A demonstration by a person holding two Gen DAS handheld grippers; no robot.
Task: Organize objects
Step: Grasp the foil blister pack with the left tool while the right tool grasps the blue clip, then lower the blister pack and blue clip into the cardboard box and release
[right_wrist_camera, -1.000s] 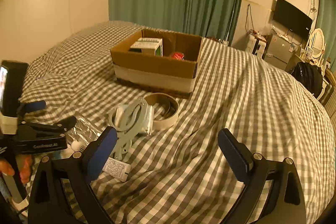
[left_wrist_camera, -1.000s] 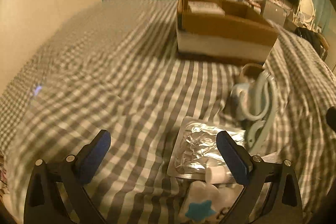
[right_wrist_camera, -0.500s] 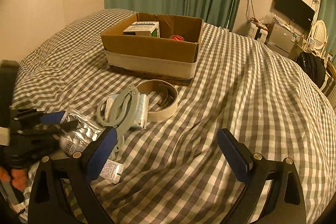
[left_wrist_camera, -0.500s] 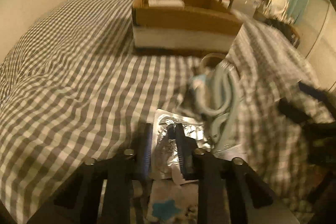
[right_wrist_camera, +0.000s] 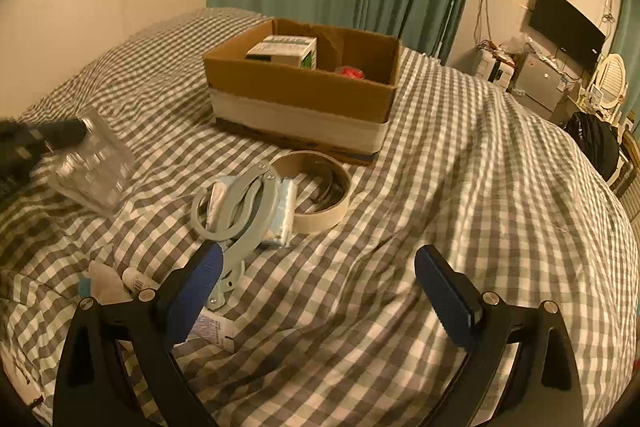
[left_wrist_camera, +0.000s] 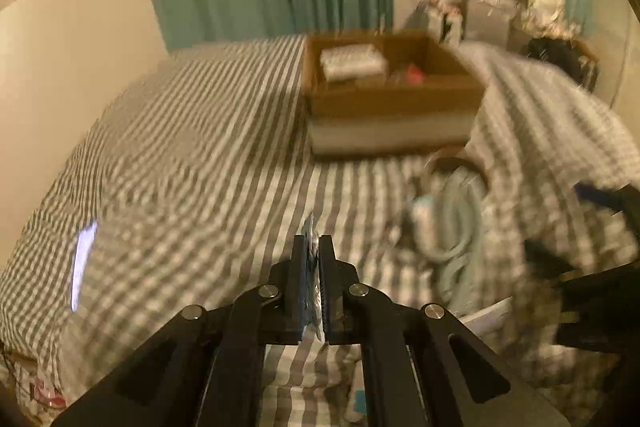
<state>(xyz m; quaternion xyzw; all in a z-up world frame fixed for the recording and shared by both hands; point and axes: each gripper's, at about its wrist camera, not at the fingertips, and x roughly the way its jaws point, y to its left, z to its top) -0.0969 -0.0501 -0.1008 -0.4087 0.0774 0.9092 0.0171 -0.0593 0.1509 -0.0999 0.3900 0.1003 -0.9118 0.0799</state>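
Observation:
My left gripper point(left_wrist_camera: 310, 251) is shut on a silver blister pack point(right_wrist_camera: 94, 165), held edge-on between its pads above the checked bedspread; the right wrist view shows it lifted at the left. A cardboard box point(right_wrist_camera: 304, 95) stands on the bed beyond, holding a white-green carton point(right_wrist_camera: 284, 51) and a red item point(right_wrist_camera: 350, 72). My right gripper point(right_wrist_camera: 316, 287) is open and empty, low over the bed. Before it lie pale blue scissors point(right_wrist_camera: 244, 211) on a small packet, and a tape roll point(right_wrist_camera: 316, 183).
A small tube point(right_wrist_camera: 136, 281), a white packet point(right_wrist_camera: 106, 281) and a labelled sachet point(right_wrist_camera: 214, 331) lie by my right gripper's left finger. Green curtains hang behind the bed. A TV, a small fridge and a black bag point(right_wrist_camera: 596, 143) stand at the right.
My left gripper shut on the blister pack and lifted it off the bed, swinging left and up. My right gripper moved slightly closer to the scissors and stayed open.

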